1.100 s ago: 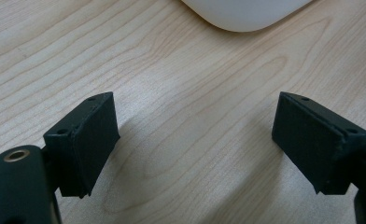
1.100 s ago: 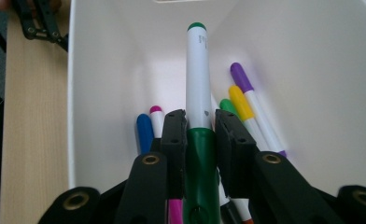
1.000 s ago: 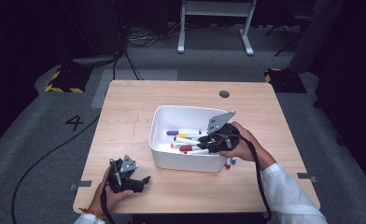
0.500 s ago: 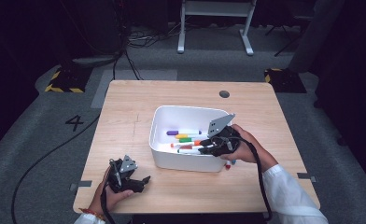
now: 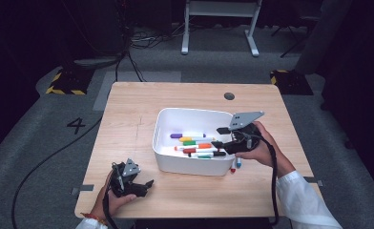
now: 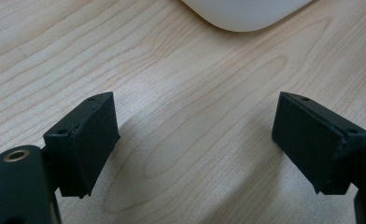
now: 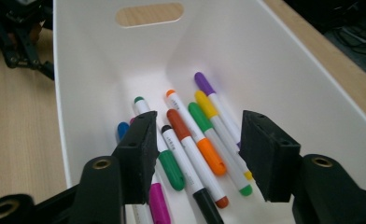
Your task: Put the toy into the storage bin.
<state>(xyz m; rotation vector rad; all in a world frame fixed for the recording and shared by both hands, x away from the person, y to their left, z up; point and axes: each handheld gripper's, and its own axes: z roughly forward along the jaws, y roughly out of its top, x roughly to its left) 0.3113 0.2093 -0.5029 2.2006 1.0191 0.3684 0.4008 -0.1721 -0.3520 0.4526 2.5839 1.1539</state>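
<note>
over the white bin (image 5: 175, 164) at the table's (image 5: 128, 109) middle, the right gripper (image 5: 219, 137) hangs above the markers (image 7: 190, 140) with its jaws parted; they have just been opening and nothing sits between them. about nine markers lie on the bin's floor, side by side and partly overlapping, counted in the right gripper view. two more markers (image 5: 235, 164) lie on the wood just outside the bin's near right corner. one left gripper (image 5: 144, 187) rests near the table's front left, jaws spread wide over bare wood.
</note>
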